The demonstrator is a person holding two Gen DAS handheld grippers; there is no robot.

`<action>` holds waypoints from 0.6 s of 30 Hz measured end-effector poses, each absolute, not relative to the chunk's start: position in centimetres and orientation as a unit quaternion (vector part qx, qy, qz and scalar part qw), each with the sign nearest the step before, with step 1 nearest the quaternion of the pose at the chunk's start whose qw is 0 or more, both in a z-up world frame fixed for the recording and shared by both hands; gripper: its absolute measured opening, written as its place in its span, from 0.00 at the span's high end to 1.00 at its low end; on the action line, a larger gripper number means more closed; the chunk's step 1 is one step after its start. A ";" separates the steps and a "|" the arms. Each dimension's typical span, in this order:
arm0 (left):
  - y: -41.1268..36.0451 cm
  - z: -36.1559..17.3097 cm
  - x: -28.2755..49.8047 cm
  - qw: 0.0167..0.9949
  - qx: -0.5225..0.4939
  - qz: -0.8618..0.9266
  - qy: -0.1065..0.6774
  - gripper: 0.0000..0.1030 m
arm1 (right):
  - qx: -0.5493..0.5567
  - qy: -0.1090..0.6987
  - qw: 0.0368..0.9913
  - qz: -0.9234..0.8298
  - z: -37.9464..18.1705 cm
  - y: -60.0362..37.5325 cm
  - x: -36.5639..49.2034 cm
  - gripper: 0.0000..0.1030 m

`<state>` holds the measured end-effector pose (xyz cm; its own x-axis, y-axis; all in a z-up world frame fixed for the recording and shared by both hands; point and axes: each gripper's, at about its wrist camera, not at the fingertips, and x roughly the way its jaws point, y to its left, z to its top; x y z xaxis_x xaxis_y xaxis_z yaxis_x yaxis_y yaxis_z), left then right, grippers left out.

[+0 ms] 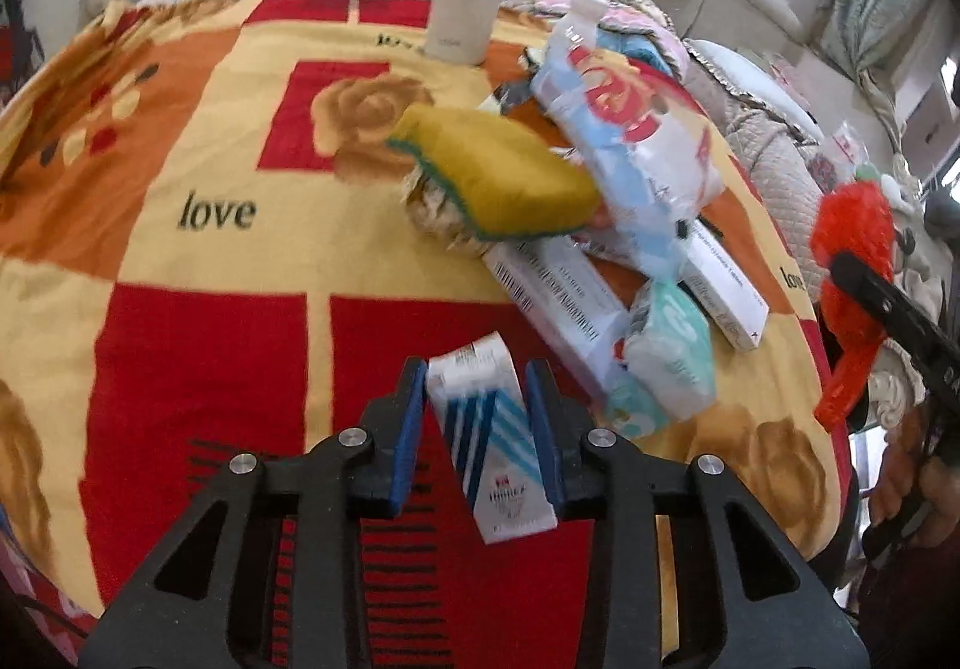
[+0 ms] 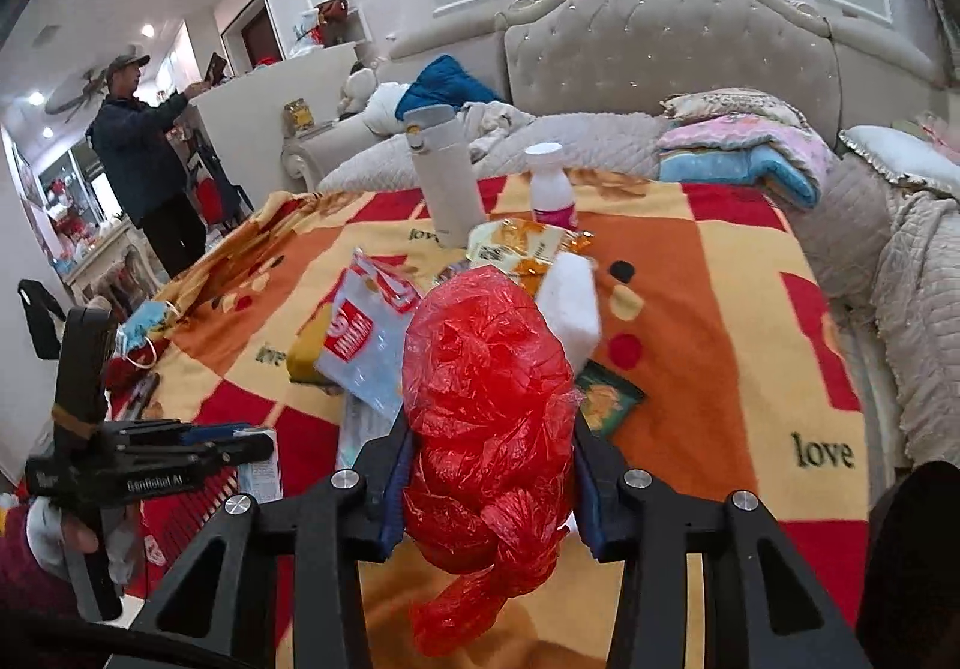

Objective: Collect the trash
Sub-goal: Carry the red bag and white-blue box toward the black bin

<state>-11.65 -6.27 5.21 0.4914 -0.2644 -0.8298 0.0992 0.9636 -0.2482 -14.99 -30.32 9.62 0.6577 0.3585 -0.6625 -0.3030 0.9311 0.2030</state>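
both grippers hold trash above a blanket-covered bed.

the left gripper (image 1: 477, 423) is clamped on a small blue-striped carton (image 1: 489, 447) at the bottom centre of the left view; the right gripper (image 2: 489, 465) is closed on a crumpled red plastic bag (image 2: 486, 393) at the centre of the right view. more packets (image 1: 624, 141) lie heaped on the blanket (image 1: 210, 309) in the right half of the left view, near a yellow sponge (image 1: 498, 171).

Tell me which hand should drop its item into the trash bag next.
Left, probably. The left tongs already grip a small carton, ready to release. The right tongs are clamped on the red plastic bag itself, so they must hold it.
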 end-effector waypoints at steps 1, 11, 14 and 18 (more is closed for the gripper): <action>-6.2 5.1 -11.7 0.859 -0.086 -0.103 0.494 0.67 | 0.035 0.373 0.909 0.181 9.5 -30.4 -15.3 0.59; -7.2 2.6 -11.3 0.851 -0.103 -0.099 0.505 0.48 | 0.040 0.386 0.904 0.181 8.5 -31.3 -15.9 0.59; -8.1 2.4 -11.3 0.852 -0.083 -0.101 0.507 0.51 | 0.039 0.386 0.903 0.181 8.4 -31.5 -16.1 0.59; -8.7 2.3 -11.4 0.850 -0.069 -0.112 0.511 0.66 | 0.042 0.385 0.905 0.177 8.3 -31.7 -16.2 0.59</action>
